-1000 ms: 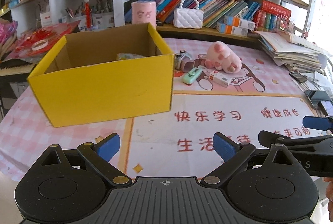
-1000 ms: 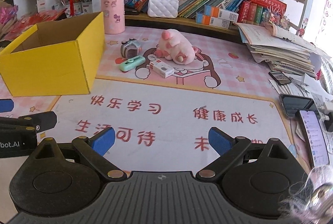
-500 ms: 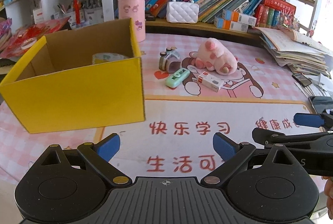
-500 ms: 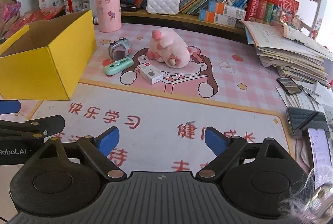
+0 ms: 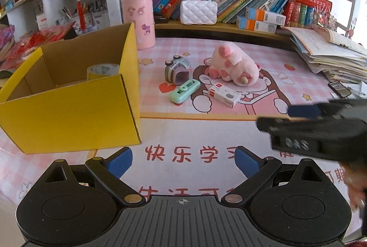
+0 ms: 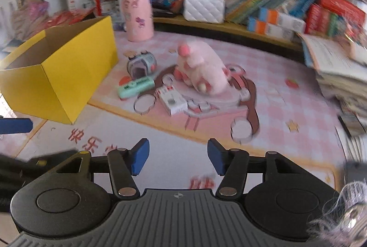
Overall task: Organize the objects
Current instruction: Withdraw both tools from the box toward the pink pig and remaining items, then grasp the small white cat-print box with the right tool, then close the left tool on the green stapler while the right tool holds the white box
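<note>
Both tools gape empty; the right tool is nearer the white box, lying just far of it, long axis running near-right.

**Readable writing on the desk**

On the desk mat we read red characters "快乐学" near the left gripper. Raised letters "DAS" stand on the right gripper body. Other labels are too small for us.
</note>
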Available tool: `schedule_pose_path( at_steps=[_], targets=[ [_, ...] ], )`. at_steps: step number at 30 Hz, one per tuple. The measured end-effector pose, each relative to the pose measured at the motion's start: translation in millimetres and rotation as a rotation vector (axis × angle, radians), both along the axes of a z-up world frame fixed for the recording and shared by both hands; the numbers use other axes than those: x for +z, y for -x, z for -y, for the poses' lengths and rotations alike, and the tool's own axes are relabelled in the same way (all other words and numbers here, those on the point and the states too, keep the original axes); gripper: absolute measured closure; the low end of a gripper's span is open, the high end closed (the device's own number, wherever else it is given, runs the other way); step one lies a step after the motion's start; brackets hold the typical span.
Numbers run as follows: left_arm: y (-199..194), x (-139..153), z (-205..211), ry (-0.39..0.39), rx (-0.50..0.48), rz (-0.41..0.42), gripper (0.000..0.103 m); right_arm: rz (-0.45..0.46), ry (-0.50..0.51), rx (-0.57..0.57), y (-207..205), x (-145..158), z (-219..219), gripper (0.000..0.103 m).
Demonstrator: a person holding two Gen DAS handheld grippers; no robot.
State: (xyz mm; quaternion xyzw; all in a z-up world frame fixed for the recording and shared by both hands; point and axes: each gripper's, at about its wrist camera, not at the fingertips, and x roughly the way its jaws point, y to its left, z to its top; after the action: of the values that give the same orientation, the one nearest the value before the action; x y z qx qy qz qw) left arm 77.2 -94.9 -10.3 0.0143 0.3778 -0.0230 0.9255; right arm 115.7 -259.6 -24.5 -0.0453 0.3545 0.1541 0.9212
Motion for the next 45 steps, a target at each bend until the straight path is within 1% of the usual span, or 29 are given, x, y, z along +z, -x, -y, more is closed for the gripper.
schedule_pose_path(
  at_steps=[5,8,15,20,22,23,25,29,32,34,36,38,40,45],
  targets=[
    [-1,2,5,-0.022,0.021,0.003,0.006,0.041,0.014,0.087,-36,-6,-6,0.049],
    [-2,3,9,-0.032,0.027,0.006,0.006,0.058,0.044,0.143,-57,-12,-13,0.049],
    [-5,5,18,-0.058,0.019,0.022,0.006,0.019,0.068,0.197,-96,-31,-23,0.049],
    [-8,3,23,-0.076,0.012,0.022,0.007,-0.011,0.066,0.229,-109,-43,-30,0.051],
    [-10,3,26,-0.077,0.009,0.023,0.007,-0.014,0.035,0.246,-111,-44,-29,0.061],
    [-11,2,27,-0.076,0.007,0.023,0.007,-0.015,0.023,0.262,-111,-44,-28,0.075],
    [-14,2,30,-0.074,0.004,0.028,0.007,-0.016,0.014,0.282,-108,-42,-24,0.075],
    [-24,0,37,-0.061,-0.005,0.033,0.007,0.018,-0.034,0.221,-94,-26,-2,0.075],
    [-33,-2,45,-0.051,-0.010,0.032,0.007,0.037,-0.035,0.126,-81,-17,21,0.075],
    [-39,-3,52,-0.063,0.000,0.041,0.007,0.051,-0.023,0.062,-69,-12,37,0.075],
    [-45,-3,57,-0.075,0.043,0.060,0.007,0.051,-0.021,-0.001,-58,-8,52,0.075],
    [-55,-3,59,-0.056,0.096,0.074,0.008,0.040,-0.035,-0.061,-46,-6,68,0.075],
    [-64,-5,61,-0.038,0.138,0.084,0.012,0.022,-0.056,-0.105,-34,-3,83,0.075],
    [-98,-20,65,-0.039,0.283,0.065,0.012,0.004,-0.071,-0.122,-3,2,96,0.075]
  ],
)
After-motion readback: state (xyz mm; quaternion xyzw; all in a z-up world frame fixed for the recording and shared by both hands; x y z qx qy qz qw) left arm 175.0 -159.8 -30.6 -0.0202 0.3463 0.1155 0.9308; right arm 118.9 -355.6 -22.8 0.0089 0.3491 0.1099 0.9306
